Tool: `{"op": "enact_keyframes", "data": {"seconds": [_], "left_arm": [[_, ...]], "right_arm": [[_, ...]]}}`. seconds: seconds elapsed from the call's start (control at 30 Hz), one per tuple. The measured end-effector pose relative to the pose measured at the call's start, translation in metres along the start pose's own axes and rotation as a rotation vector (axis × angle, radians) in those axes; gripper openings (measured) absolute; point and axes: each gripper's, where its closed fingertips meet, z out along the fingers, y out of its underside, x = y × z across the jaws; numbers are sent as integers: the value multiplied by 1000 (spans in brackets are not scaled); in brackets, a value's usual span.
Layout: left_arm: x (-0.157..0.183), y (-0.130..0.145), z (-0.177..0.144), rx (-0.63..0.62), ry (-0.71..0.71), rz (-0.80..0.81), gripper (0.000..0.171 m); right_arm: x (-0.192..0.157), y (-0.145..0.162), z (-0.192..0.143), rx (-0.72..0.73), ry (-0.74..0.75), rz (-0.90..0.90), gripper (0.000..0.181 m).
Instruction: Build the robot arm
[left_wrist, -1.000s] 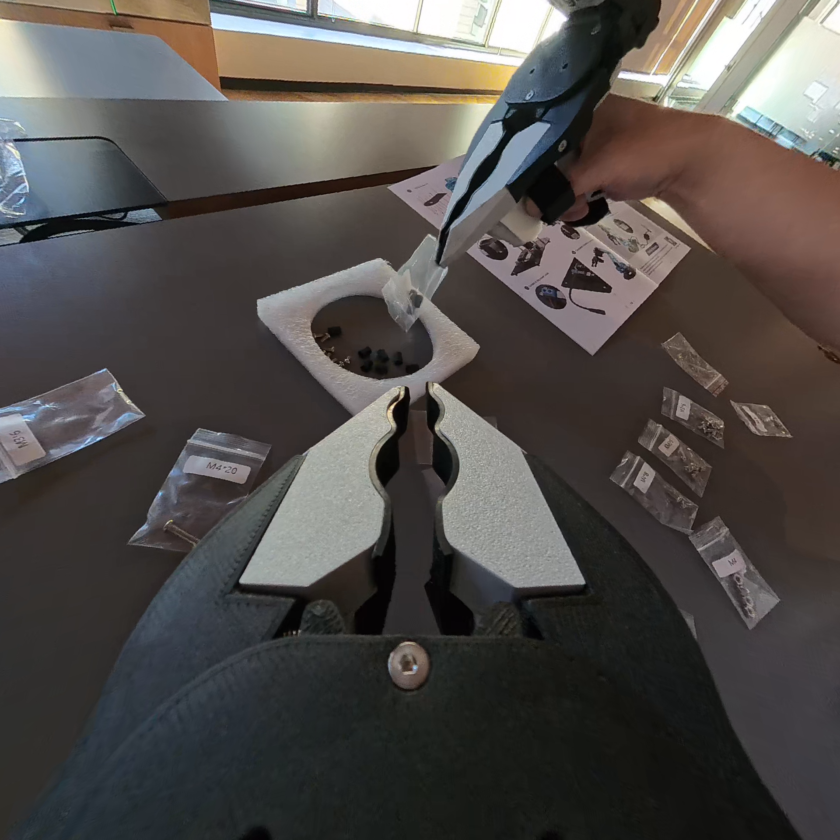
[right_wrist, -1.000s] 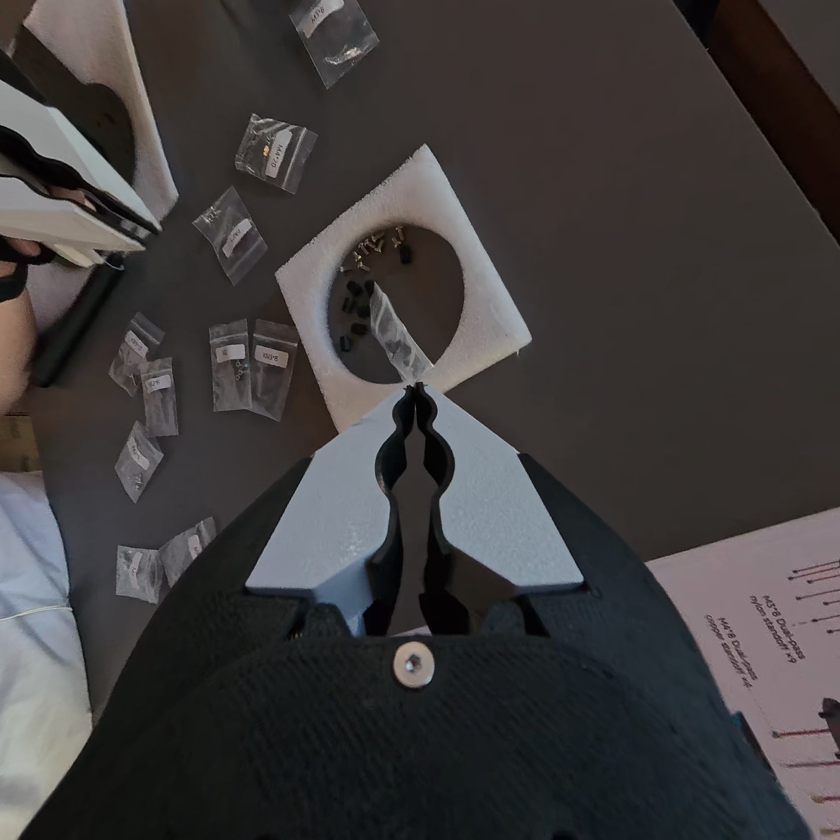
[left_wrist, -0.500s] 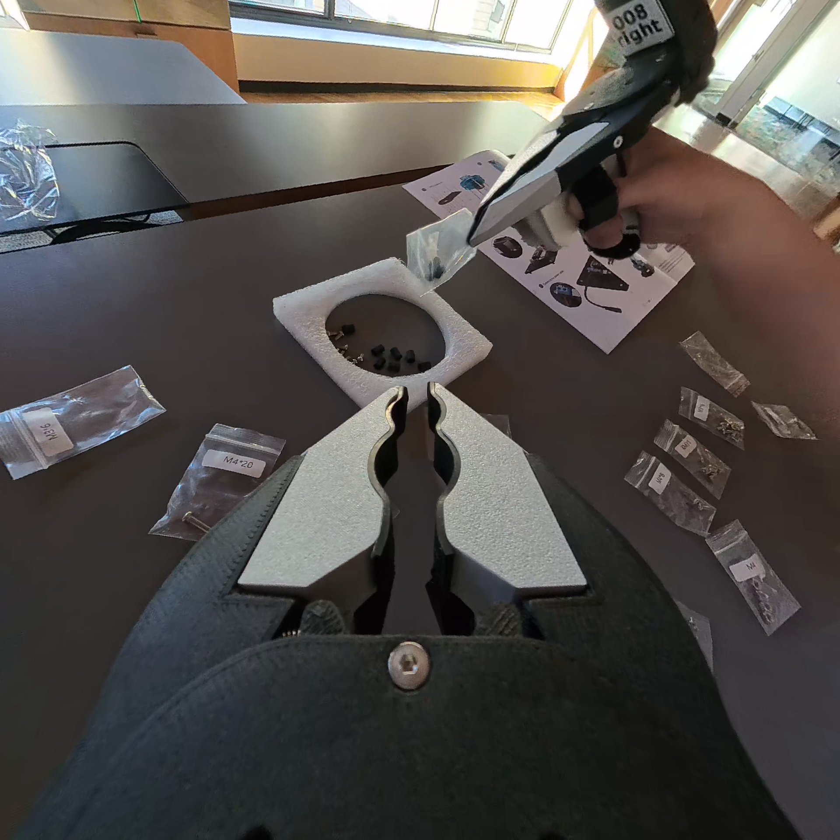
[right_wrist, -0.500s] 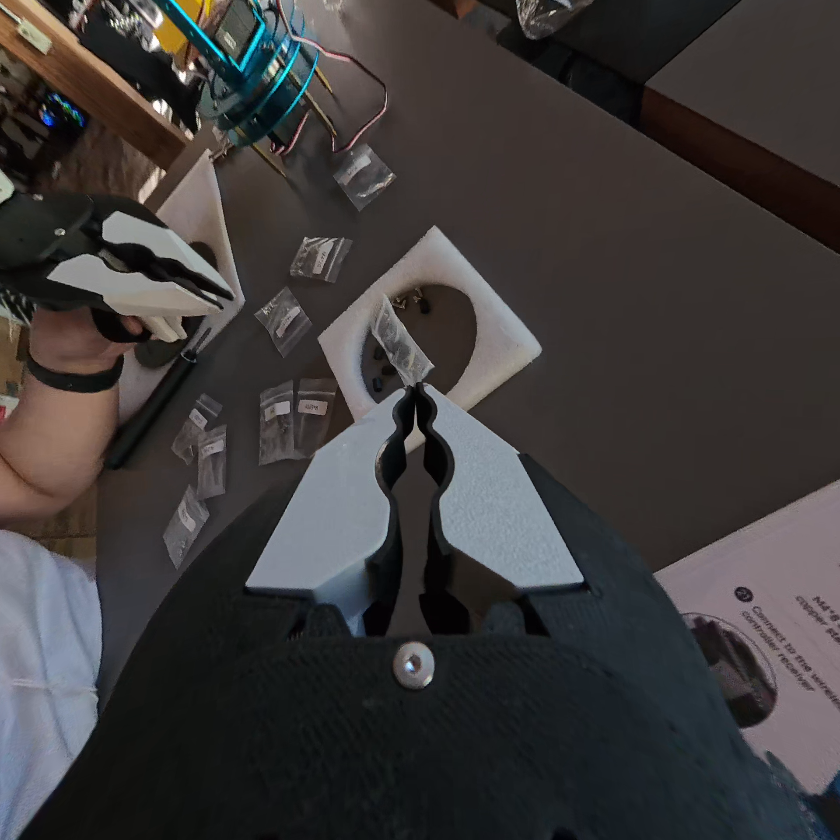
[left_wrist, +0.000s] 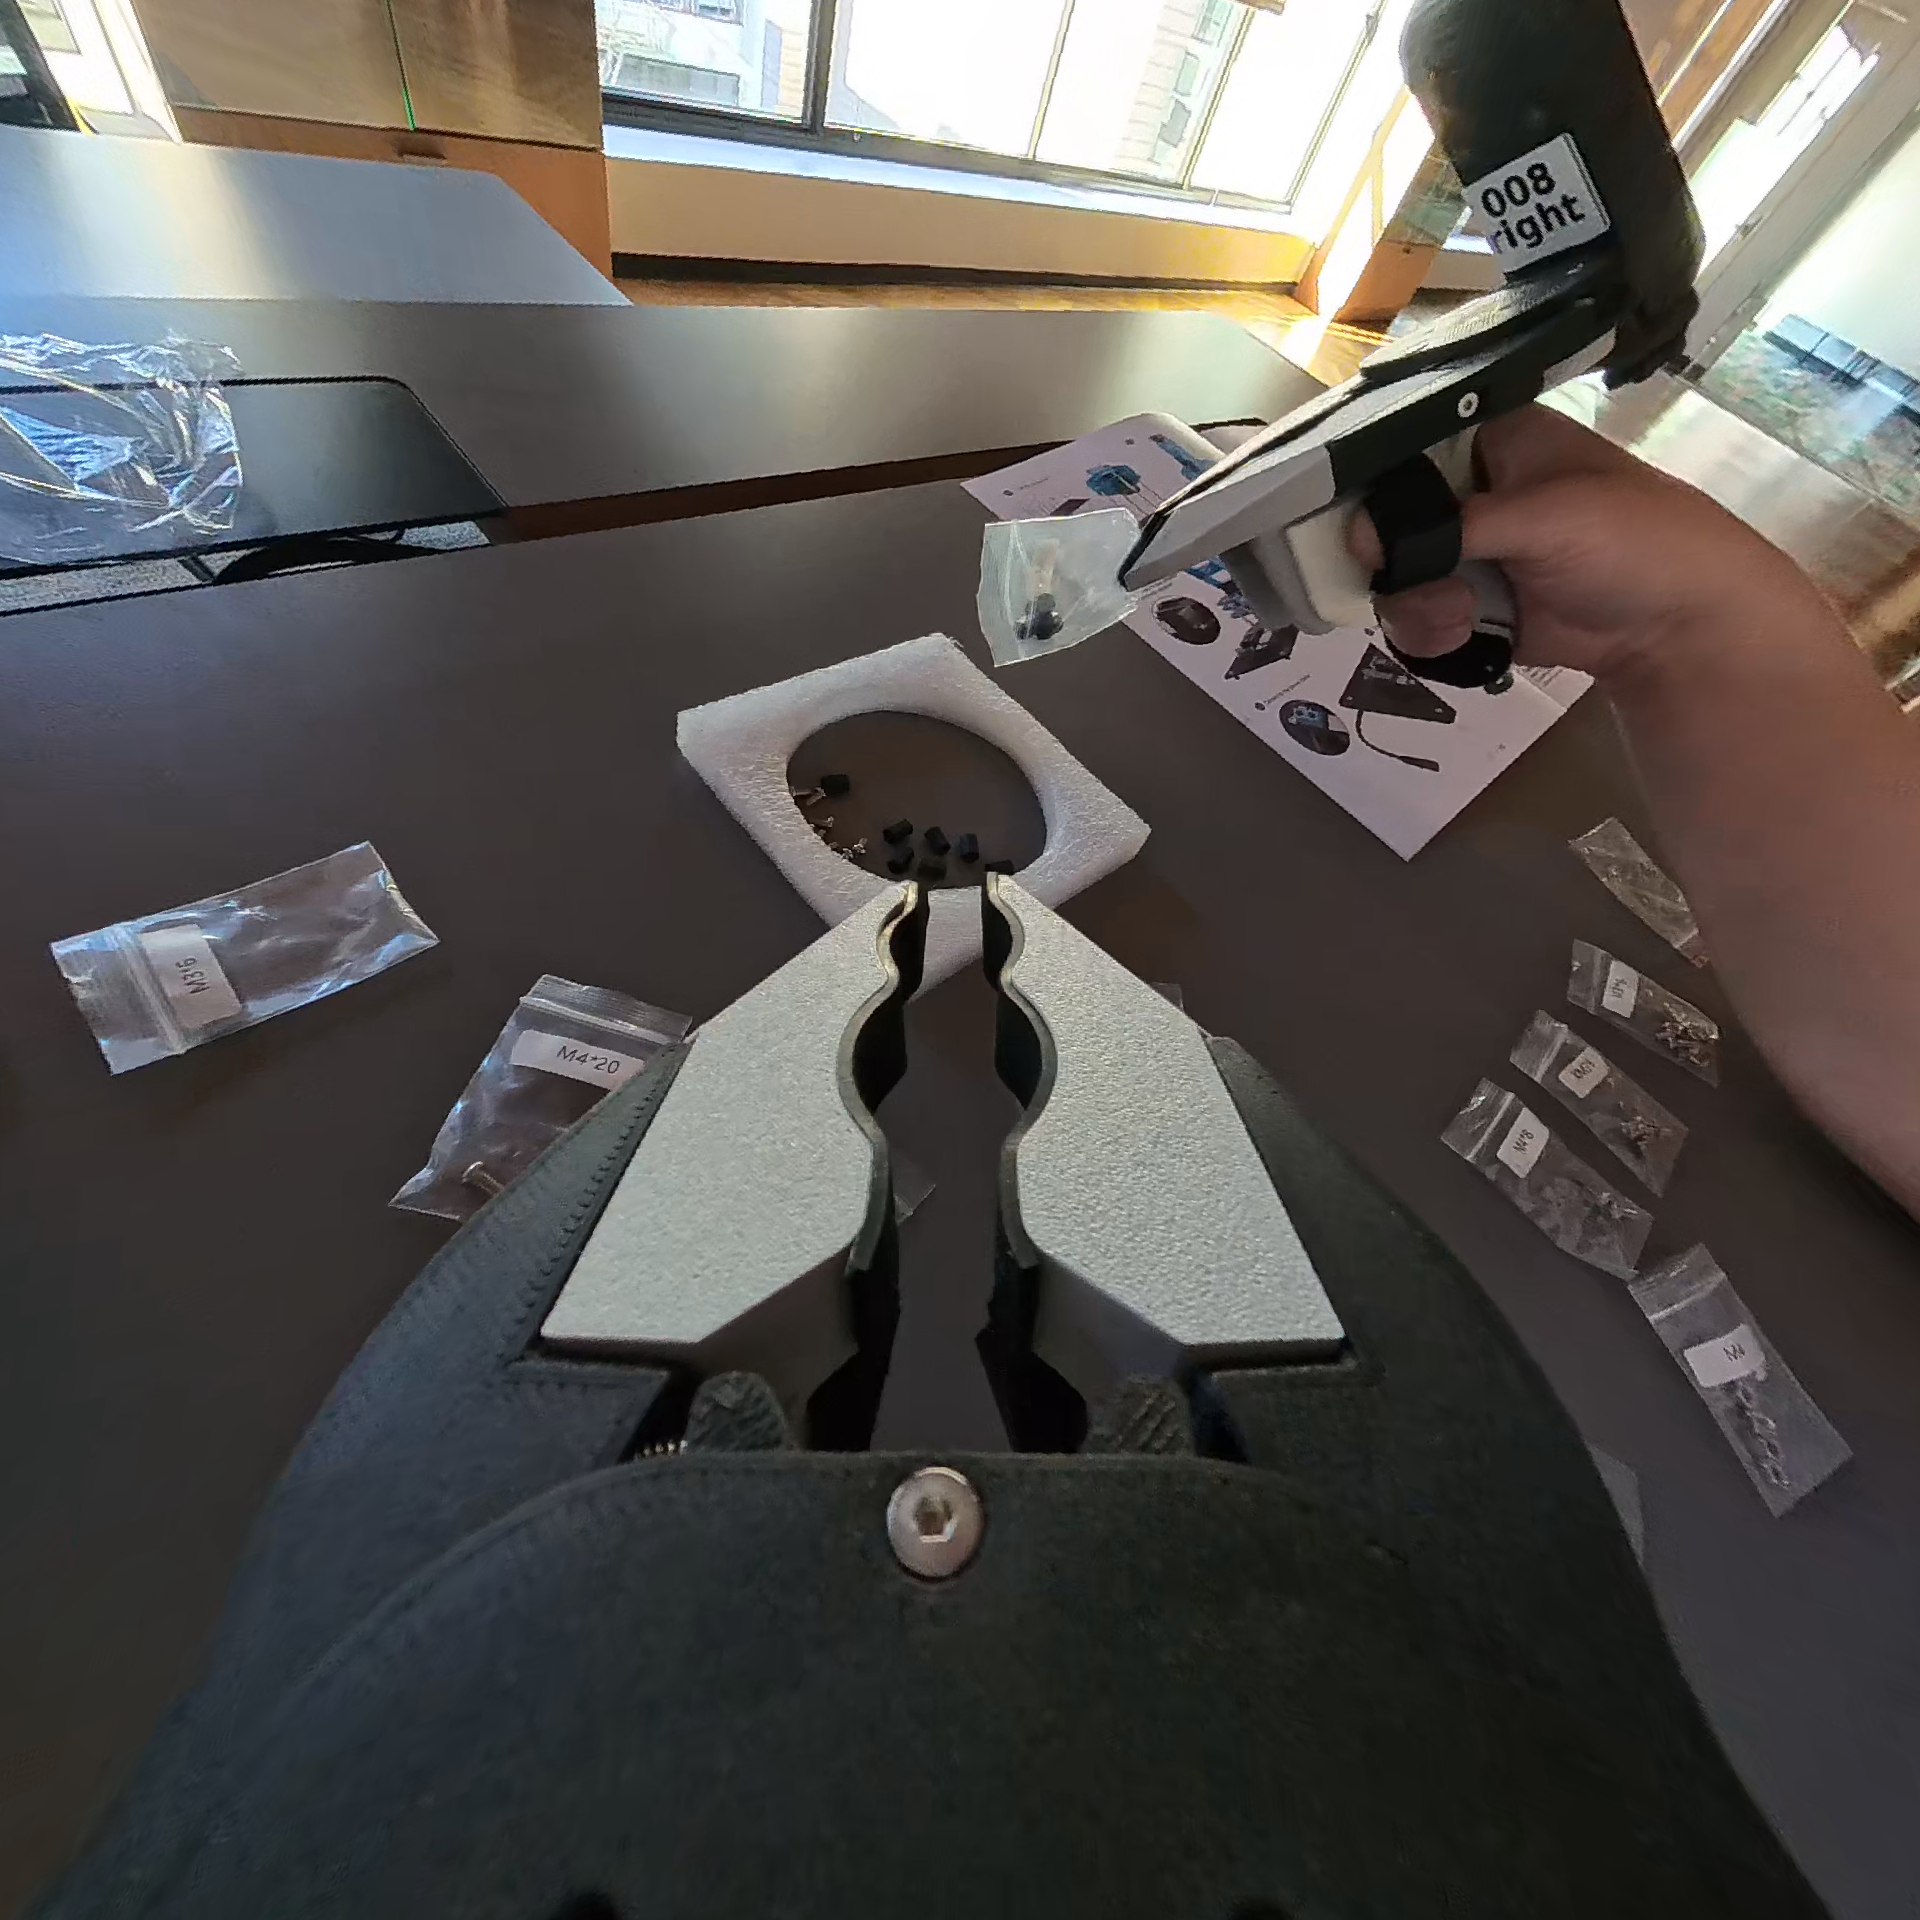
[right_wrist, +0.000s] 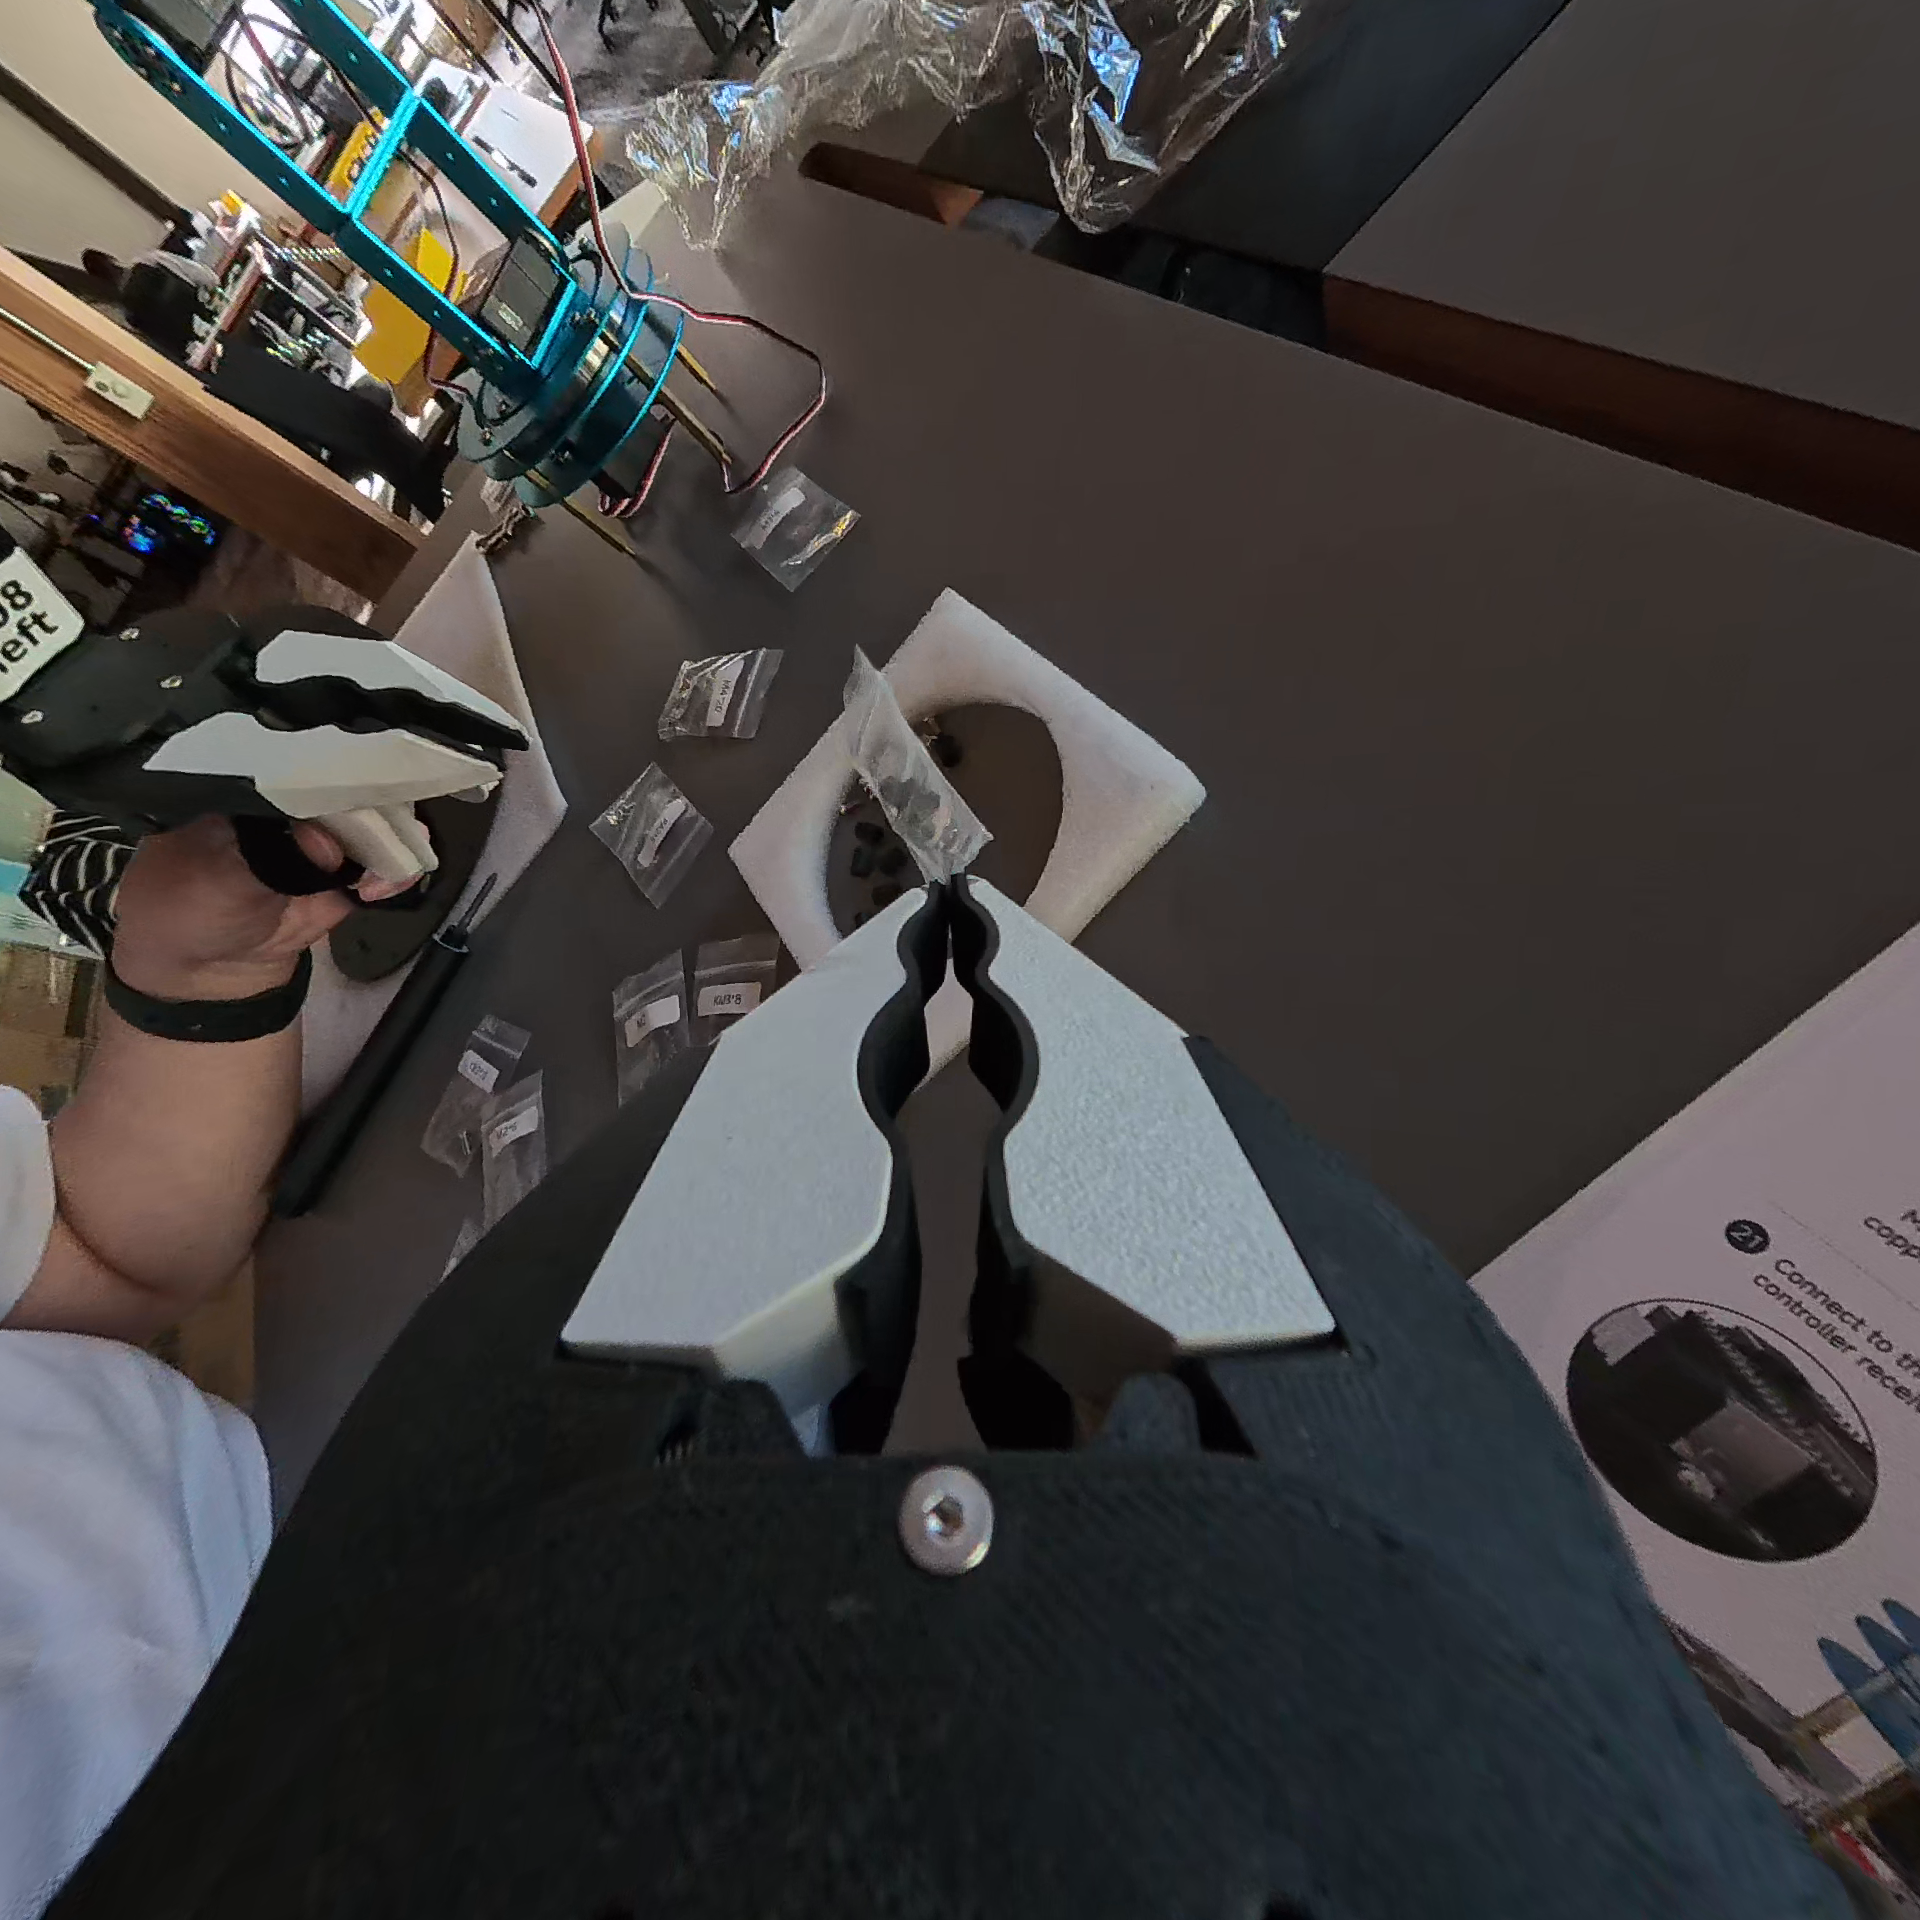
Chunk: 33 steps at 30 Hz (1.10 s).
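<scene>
My right gripper (right_wrist: 954, 883) is shut on the corner of a small clear bag (right_wrist: 909, 784) with a few black parts inside, held in the air above and right of a white foam frame (right_wrist: 1117, 774). In the left wrist view the right gripper (left_wrist: 1132, 571) and the bag (left_wrist: 1044, 597) hang over the frame (left_wrist: 1081, 821). Small black parts (left_wrist: 930, 842) and screws lie in the frame's round hole. My left gripper (left_wrist: 951, 894) is slightly open and empty, hovering near the frame's near edge.
Several small labelled bags lie at right (left_wrist: 1595, 1096) and two at left (left_wrist: 234, 961). An instruction sheet (left_wrist: 1340, 665) lies behind the frame. A blue metal assembly with wires (right_wrist: 566, 384), crumpled plastic wrap (right_wrist: 935, 94) and another foam piece (right_wrist: 468, 665) stand farther off. The grippers' ends are close to 15 cm from one another.
My right gripper has lifted the bag up out of the foam frame's hole and drawn it back to the right. My left gripper's jaws have opened a little.
</scene>
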Motion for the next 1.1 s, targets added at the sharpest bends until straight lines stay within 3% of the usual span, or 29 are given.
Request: {"op": "enact_keyframes", "data": {"seconds": [1.1], "left_arm": [[-13, -2, -8, 15, -79, 13, 14]], "right_arm": [[9, 6, 11, -37, -5, 14, 0]]}}
